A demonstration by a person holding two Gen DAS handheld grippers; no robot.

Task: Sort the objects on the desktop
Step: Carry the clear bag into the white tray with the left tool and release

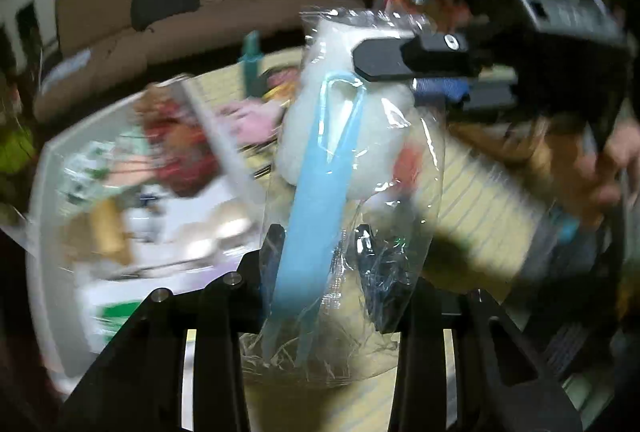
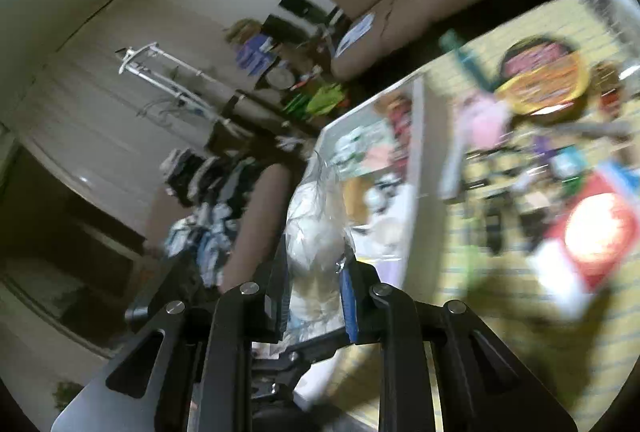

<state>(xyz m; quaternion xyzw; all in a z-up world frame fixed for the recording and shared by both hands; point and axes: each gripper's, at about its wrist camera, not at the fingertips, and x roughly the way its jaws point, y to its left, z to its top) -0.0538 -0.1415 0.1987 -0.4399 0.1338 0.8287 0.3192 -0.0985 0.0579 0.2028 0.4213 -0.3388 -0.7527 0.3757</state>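
A clear plastic bag [image 1: 356, 136] holds a white fluffy pad and a light blue handle [image 1: 312, 216]. My left gripper [image 1: 320, 252] is shut on the bag's lower end and holds it up above the table. My right gripper [image 1: 384, 60] comes in from the right and is shut on the bag's upper part, over the white pad. In the right wrist view the right gripper [image 2: 312, 292] clamps the bag with the white pad [image 2: 316, 244] between its fingers. The views are motion-blurred.
A white bin [image 1: 48, 160] with several packets stands at the left; it also shows in the right wrist view [image 2: 420, 136]. A yellow striped tablecloth [image 2: 472, 296] carries a round snack tub [image 2: 544, 80], a pink item [image 2: 484, 120] and a red-white packet [image 2: 592, 232]. A brown sofa [image 1: 180, 0] stands behind.
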